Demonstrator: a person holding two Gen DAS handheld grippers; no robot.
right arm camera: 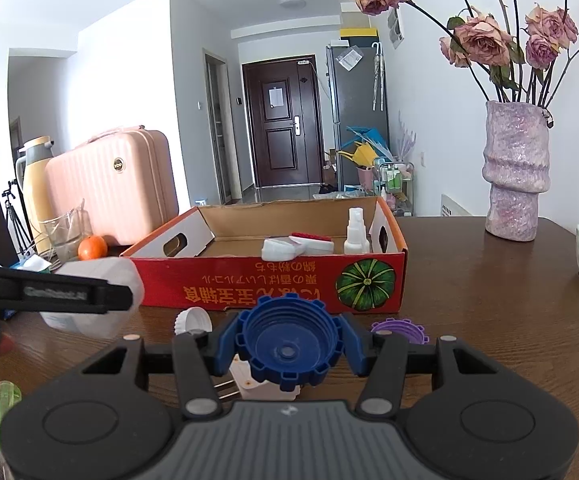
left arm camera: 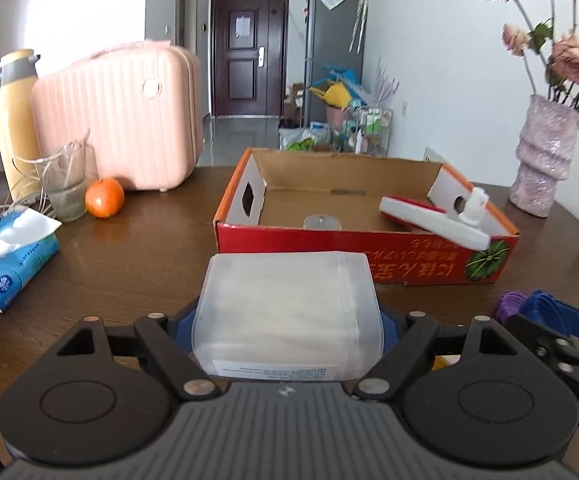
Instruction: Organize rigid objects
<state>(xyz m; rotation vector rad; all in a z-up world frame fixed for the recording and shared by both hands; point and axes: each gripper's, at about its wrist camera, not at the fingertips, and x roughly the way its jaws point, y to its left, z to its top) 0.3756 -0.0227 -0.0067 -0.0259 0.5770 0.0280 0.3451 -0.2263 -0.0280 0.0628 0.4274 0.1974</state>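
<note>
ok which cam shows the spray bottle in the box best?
Right wrist: the spray bottle stands upright and fully visible at the box's right end. Left wrist shows only its top, behind a white and red tool.

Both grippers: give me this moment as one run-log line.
left gripper: shut on translucent container | right gripper: shut on blue cap | cardboard box: open, spray bottle inside

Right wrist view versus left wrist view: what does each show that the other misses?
Only the right wrist view shows the white cap, the wall plug and the white spray bottle standing upright. Only the left wrist view shows the tissue pack and the frosted plastic box's label. Both show the red cardboard box, the orange and the blue lid.
</note>
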